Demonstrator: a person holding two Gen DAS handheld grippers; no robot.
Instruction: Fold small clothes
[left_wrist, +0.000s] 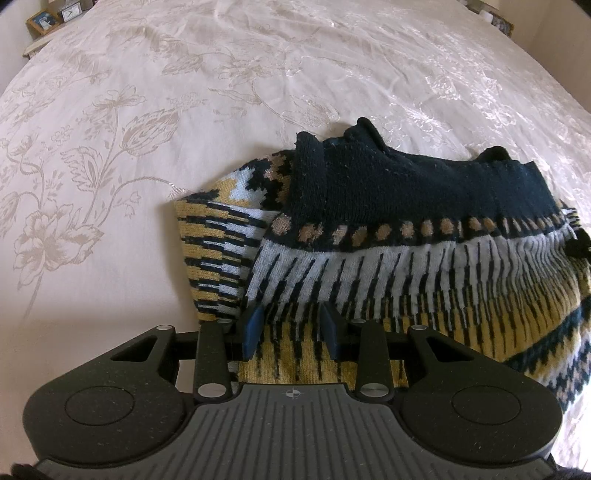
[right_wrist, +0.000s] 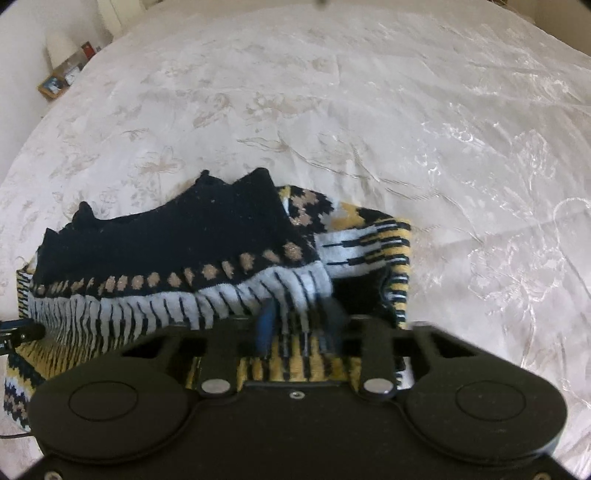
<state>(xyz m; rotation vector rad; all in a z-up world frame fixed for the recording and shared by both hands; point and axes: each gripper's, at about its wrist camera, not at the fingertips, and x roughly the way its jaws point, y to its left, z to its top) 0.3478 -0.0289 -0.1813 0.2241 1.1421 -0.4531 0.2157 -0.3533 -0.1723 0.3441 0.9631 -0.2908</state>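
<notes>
My sweater (left_wrist: 388, 236) lies on the bed cover (left_wrist: 147, 147), already folded partly over itself, with the dark blue part on top and the yellow and white stripes near me. My left gripper (left_wrist: 291, 328) has its two blue fingers (left_wrist: 253, 326) a little apart with knit cloth between them, but I cannot tell if they really pinch it. My right gripper (right_wrist: 301, 325) is blurry, so I cannot tell there either. I think the sweater is soft, thick and floppy. It will sag and bunch up, not slide. I would take hold of it at the near edge, one hand at each corner. The bottom edge hides under my tools. The sleeves are tucked away and hard to find.
</notes>
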